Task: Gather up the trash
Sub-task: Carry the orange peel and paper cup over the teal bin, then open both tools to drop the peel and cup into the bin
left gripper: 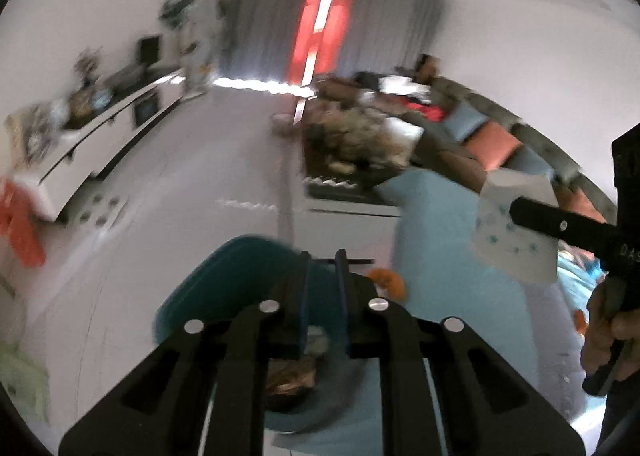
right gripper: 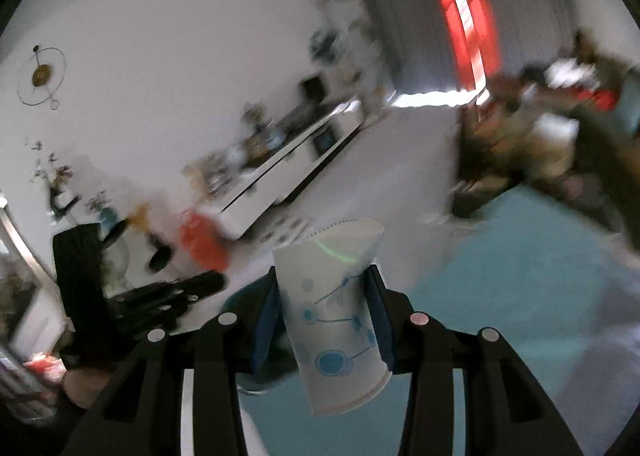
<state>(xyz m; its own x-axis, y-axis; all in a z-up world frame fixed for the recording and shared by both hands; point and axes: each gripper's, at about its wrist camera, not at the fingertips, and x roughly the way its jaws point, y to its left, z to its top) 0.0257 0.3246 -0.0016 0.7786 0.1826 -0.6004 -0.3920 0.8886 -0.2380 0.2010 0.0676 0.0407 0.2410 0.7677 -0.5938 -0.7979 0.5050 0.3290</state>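
A light blue rug (left gripper: 436, 256) covers the floor beneath both tools. A teal bin (left gripper: 228, 288) sits under the left gripper (left gripper: 322, 256), whose narrowly parted jaws grip its rim. The right gripper (right gripper: 326, 296) is raised off to the right, its jaws pinching a white paper cup (right gripper: 340, 320) with blue dots, tilted and squashed at its mouth.

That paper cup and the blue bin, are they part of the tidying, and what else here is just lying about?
Part of the job:
- paper cup, squeezed in the right claw
- teal bin, with scraps inside, gripped at its rim by the left claw

Just lying about:
- sofa cushions
- white sideboard
- curtains
- blue rug
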